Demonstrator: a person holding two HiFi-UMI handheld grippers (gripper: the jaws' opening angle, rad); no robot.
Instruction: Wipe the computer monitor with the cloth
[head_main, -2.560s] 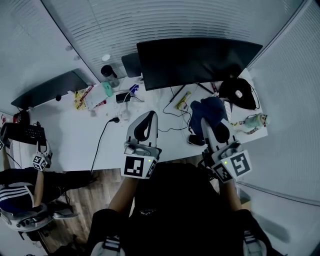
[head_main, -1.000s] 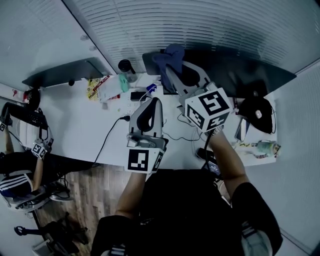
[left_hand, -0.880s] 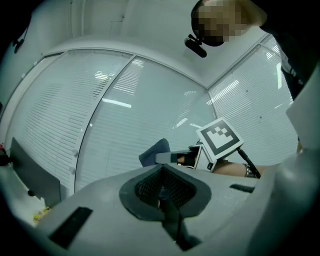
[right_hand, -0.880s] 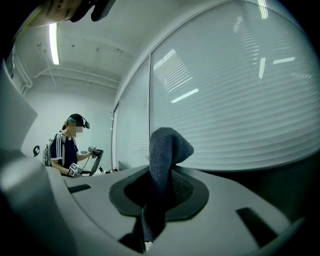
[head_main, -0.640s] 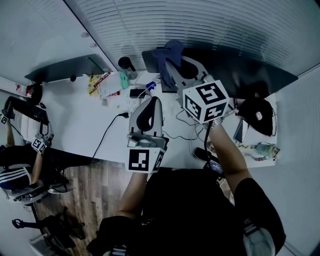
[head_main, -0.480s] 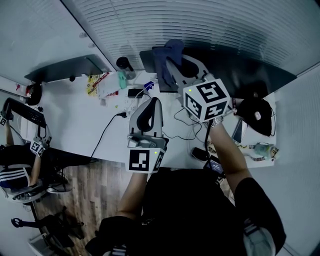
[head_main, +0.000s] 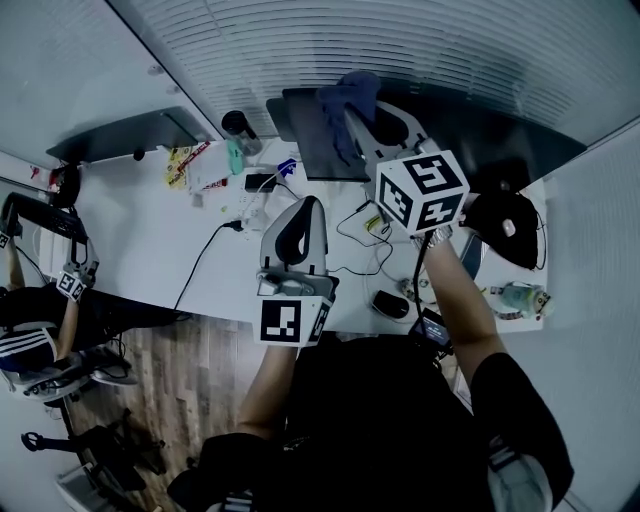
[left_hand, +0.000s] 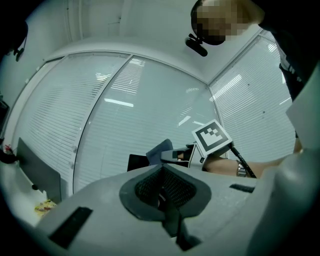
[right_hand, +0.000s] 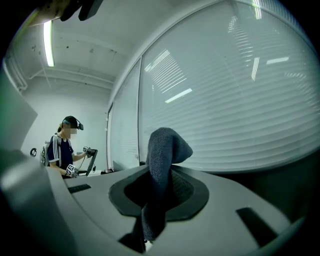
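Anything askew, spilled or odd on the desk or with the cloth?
Nothing looks spilled. The cloth is pinched in the right tool as a bunched wad, not flat, at the left end of the monitor. Loose cables sprawl in front.

White desk. Carries dark monitor along back edge. Left of that: dark tumbler, teal bottle, packets. Black cable trailing across middle to front edge. Dark mouse near front. Pale bottle lying flat at right end.
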